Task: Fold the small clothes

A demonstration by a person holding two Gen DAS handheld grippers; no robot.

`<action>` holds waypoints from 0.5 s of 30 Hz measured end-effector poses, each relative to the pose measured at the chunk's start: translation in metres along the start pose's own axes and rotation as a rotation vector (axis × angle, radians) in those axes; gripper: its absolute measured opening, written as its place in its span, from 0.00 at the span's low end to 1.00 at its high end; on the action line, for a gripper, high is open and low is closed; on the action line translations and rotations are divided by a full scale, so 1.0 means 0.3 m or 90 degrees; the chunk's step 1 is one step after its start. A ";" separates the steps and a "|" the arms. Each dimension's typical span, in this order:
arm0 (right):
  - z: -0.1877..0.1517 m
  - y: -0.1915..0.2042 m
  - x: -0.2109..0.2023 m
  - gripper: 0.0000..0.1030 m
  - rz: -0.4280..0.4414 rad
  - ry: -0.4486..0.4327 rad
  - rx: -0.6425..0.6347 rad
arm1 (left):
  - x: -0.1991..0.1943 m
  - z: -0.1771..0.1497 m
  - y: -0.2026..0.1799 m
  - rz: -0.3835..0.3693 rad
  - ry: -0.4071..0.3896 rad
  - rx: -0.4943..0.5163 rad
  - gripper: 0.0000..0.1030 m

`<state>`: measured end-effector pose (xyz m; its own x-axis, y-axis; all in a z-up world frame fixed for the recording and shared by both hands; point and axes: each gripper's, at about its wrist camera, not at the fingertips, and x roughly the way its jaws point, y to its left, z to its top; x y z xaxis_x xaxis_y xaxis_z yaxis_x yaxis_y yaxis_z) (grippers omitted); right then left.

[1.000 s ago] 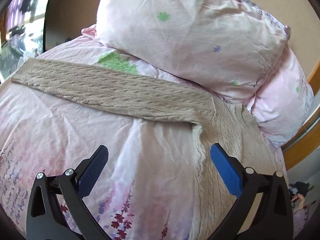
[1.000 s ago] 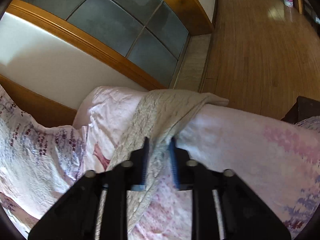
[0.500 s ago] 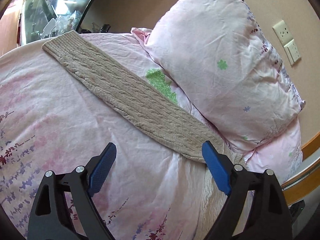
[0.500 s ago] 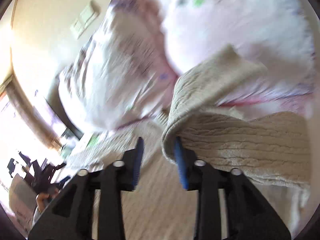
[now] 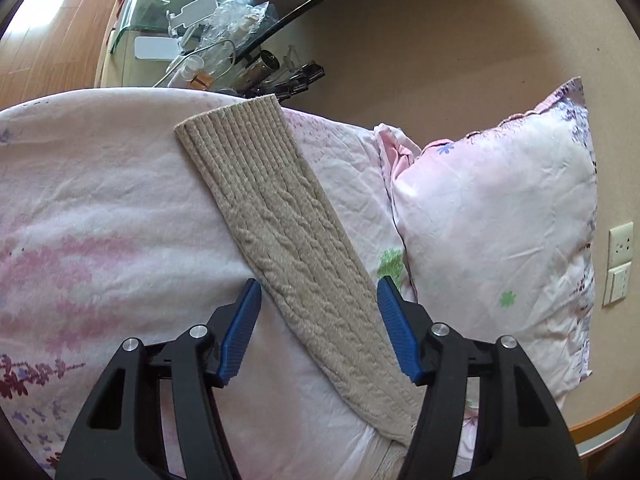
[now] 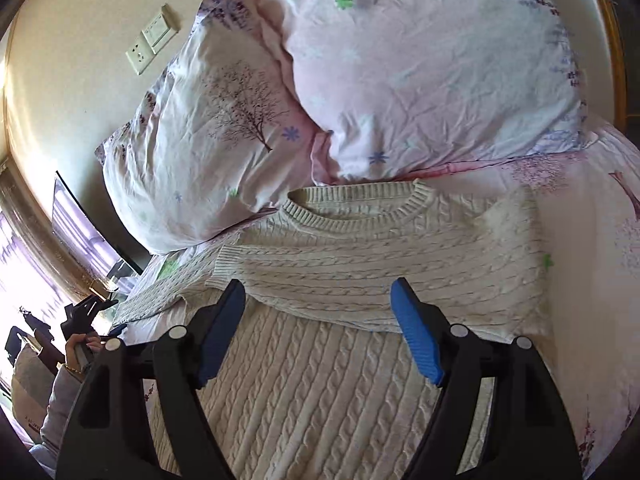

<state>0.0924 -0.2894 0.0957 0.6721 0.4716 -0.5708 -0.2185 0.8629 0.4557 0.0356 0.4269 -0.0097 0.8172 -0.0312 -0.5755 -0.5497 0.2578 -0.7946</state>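
Observation:
A beige cable-knit sweater lies on the pink floral bed cover, collar toward the pillows. Its right sleeve is folded flat across the chest. My right gripper is open and empty, hovering just above that folded sleeve. The left sleeve lies stretched out straight, its ribbed cuff near the bed's far edge. My left gripper is open, one jaw on each side of this sleeve, just above it. The left gripper also shows far left in the right wrist view.
Two pink floral pillows lie against the wall behind the collar; one shows in the left wrist view. A glass table with clutter stands past the bed edge. Wall sockets are on the right.
My right gripper carried the right sleeve over the chest, let it go and opened. My left gripper moved along the left sleeve toward the cuff and narrowed around it.

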 end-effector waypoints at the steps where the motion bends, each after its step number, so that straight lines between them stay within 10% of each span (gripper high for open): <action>1: -0.003 -0.014 -0.004 0.74 -0.004 -0.003 0.006 | 0.007 0.014 0.004 -0.003 0.001 -0.011 0.56; 3: -0.008 -0.044 -0.017 0.75 -0.007 -0.006 0.017 | 0.023 0.036 0.012 -0.001 0.004 -0.033 0.46; 5: -0.015 -0.070 -0.025 0.75 -0.011 -0.008 0.024 | 0.052 0.047 0.015 0.013 0.017 -0.030 0.10; 10: -0.040 -0.179 -0.096 0.75 -0.046 -0.028 0.048 | 0.010 -0.087 -0.278 -0.039 0.007 0.184 0.09; 15: -0.073 -0.318 -0.184 0.76 -0.088 -0.055 0.109 | -0.032 -0.597 -0.755 -0.235 0.119 0.506 0.09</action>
<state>0.0606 -0.3938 0.0686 0.7473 0.3270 -0.5784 -0.0016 0.8714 0.4906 0.1212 0.1957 0.1412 0.8386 -0.3833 -0.3870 0.0811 0.7905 -0.6071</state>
